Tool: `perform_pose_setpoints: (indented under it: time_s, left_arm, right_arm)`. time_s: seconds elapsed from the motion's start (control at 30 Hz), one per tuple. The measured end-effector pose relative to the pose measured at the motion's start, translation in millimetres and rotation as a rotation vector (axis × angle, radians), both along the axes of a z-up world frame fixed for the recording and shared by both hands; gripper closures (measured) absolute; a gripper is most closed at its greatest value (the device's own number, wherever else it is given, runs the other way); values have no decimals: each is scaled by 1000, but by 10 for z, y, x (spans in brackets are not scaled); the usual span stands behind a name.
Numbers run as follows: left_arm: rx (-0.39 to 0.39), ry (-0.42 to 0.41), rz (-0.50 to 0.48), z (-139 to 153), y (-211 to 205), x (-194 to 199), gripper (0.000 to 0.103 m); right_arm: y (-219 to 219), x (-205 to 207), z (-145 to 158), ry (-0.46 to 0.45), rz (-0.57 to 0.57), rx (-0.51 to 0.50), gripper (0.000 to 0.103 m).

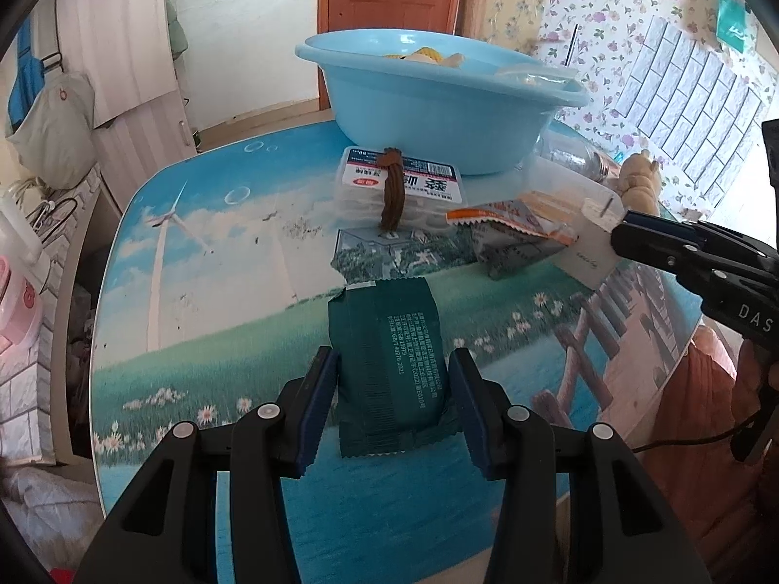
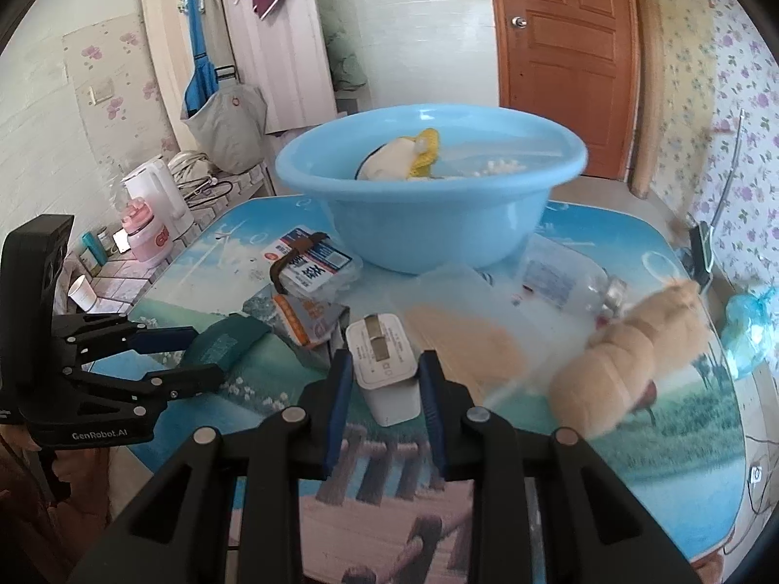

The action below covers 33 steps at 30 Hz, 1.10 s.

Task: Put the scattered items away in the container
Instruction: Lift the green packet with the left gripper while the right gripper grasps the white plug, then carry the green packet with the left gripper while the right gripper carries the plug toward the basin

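My left gripper [image 1: 394,360] is shut on a dark green snack packet [image 1: 389,340], its pads pressing the packet's two long sides just over the table. In the right wrist view this same left gripper [image 2: 204,355] shows at the left with the green packet [image 2: 224,340]. The right gripper [image 2: 385,357] is shut on a white plug-in charger [image 2: 384,370] that stands on the table. From the left wrist view the right gripper [image 1: 628,233] pinches the charger [image 1: 591,248]. A light blue basin [image 1: 438,107] [image 2: 428,228] sits at the far side and holds a yellow-and-white item and a clear bag.
In front of the basin lie a labelled clear box with a brown hair tie [image 2: 311,263], an orange sachet [image 2: 306,316], a clear bottle [image 2: 560,277], a clear bag [image 2: 462,336] and a tan plush toy [image 2: 633,355]. The picture-printed table [image 1: 219,292] ends near me.
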<state>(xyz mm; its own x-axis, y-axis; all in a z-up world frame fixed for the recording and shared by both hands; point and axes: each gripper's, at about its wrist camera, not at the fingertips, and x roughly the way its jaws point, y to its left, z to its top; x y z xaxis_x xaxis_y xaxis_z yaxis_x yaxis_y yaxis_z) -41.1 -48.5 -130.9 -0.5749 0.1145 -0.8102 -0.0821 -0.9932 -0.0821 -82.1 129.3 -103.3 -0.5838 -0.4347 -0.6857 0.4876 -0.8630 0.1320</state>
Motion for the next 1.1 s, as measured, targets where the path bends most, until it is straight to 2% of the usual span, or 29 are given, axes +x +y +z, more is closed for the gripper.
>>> perform_pose_setpoints:
  time_s: [0.57, 1.1]
  left_arm:
    - [-7, -4, -4, -2, 70, 111, 56]
    - [-39, 24, -11, -25, 107, 82, 54]
  right_arm:
    - [305, 312, 22, -9, -87, 10, 76]
    - [247, 314, -19, -11, -76, 18, 75]
